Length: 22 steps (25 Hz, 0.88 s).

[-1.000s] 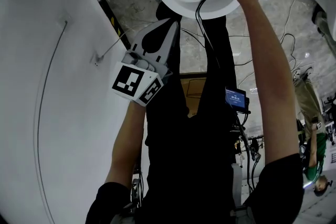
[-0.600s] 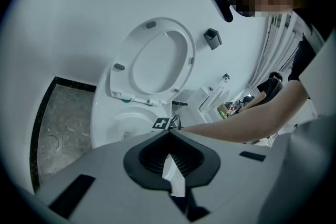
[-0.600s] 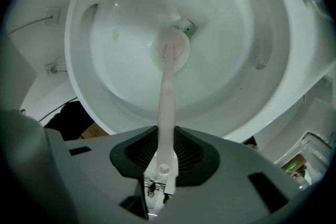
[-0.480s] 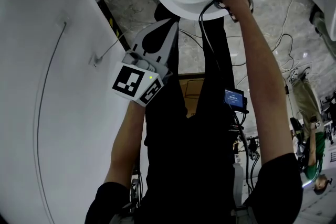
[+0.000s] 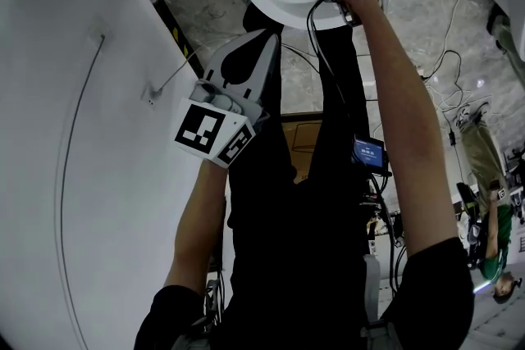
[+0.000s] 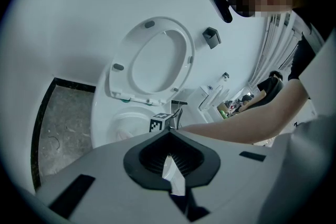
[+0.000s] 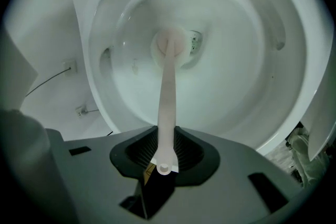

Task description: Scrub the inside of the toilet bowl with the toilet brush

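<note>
Scrubbing looks mid-course: the right hand-held gripper (image 7: 167,139) is clamped on the toilet brush (image 7: 168,86), whose head sits at the bottom of the toilet bowl (image 7: 252,60) — by the drain. The walls and rim (most of it) likely remain; the left hand-held gripper (image 6: 170,160) hangs closed, idle.

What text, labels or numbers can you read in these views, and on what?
No text is legible in any view.
Small blue-lit screen at the person's waist: characters too small to read.
Yellow sticker inside the right hand-held gripper, behind the white plastic toilet brush handle: blurred, unreadable.
Black-and-white square markers on the cube of the left hand-held gripper: patterns, not text.
</note>
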Each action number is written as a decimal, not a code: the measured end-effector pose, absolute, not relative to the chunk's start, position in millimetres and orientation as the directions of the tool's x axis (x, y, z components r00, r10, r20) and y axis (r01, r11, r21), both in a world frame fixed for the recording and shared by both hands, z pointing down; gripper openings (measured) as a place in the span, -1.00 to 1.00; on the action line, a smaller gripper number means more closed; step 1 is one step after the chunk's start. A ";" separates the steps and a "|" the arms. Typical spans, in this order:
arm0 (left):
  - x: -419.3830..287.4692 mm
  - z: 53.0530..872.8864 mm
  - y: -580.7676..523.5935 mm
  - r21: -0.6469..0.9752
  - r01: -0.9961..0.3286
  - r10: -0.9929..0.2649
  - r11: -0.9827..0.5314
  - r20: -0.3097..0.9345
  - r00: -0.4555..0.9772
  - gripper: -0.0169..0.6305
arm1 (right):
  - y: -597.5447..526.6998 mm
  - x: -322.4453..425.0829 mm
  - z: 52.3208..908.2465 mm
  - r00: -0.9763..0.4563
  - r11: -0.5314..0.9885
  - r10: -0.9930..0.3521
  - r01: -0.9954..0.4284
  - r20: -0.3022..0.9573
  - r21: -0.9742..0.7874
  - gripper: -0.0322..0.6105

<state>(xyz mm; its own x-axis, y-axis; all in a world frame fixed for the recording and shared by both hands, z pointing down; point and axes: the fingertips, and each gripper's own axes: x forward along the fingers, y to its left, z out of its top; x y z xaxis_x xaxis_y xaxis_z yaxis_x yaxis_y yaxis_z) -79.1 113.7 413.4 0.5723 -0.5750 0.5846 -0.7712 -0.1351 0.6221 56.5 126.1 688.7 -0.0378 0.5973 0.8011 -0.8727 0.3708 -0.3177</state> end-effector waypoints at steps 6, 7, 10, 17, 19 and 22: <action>-80.1 414.9 118.3 0.620 -0.775 -0.573 -0.127 0.592 0.567 -0.92 | 118.6 63.5 689.4 0.039 0.442 0.607 -0.847 0.794 -0.296 -0.58; -80.0 415.4 118.5 0.619 -0.775 -0.573 -0.127 0.592 0.567 -0.92 | 119.7 65.7 687.4 0.050 0.449 0.615 -0.843 0.787 -0.297 -0.58; -79.3 416.3 120.7 0.619 -0.775 -0.571 -0.126 0.594 0.567 -0.92 | 124.1 76.4 688.0 0.103 0.488 0.618 -0.828 0.779 -0.277 -0.58; -72.0 409.9 116.5 0.627 -0.768 -0.580 -0.134 0.578 0.573 -0.92 | 129.3 114.6 696.5 0.234 0.591 0.606 -0.772 0.760 -0.233 -0.58; -70.5 408.1 114.9 0.627 -0.766 -0.583 -0.138 0.574 0.575 -0.92 | 121.0 124.9 680.4 0.307 0.645 0.575 -0.741 0.759 -0.189 -0.58; -69.7 407.6 114.3 0.627 -0.766 -0.585 -0.139 0.572 0.575 -0.92 | 98.8 137.5 675.6 0.406 0.749 0.478 -0.651 0.779 -0.121 -0.58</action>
